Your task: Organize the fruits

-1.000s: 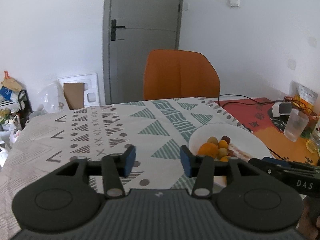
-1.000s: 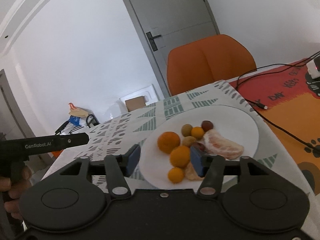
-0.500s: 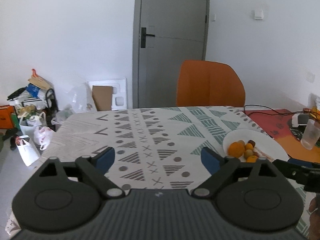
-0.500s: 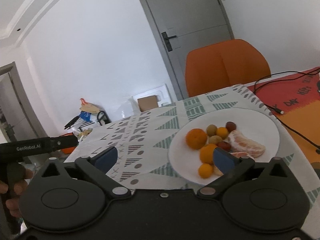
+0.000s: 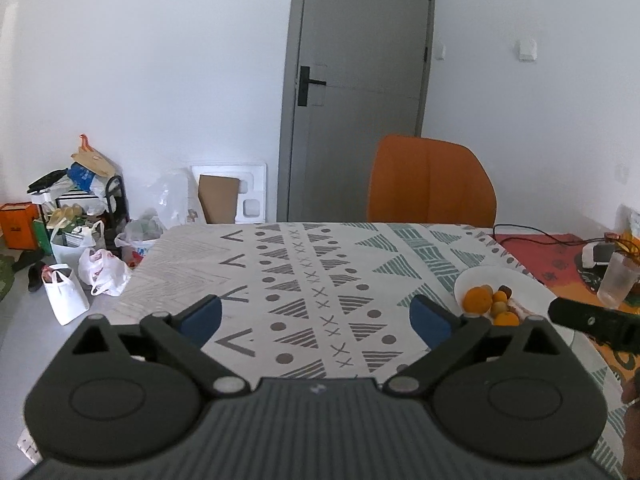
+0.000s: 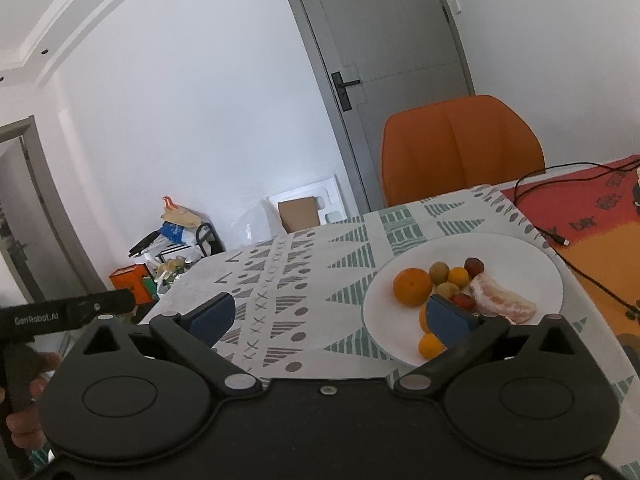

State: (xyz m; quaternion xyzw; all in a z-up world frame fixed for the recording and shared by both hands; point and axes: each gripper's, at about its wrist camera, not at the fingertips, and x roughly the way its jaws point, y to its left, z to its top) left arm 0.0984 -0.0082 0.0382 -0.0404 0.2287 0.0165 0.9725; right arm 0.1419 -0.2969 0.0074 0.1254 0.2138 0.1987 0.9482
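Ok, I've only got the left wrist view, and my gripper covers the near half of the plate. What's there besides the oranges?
Observer: A peeled citrus segment lies on the right part of the plate, beside the small fruits.
Operator: Is the right gripper holding anything?
Observer: No. The right gripper is wide open and empty, over the tablecloth, and its right finger overlaps the near fruits in that view.

"GenRobot.AI" in pale letters on my left gripper's (image 6: 66,314) black handle, at nine o'clock from my right wrist camera
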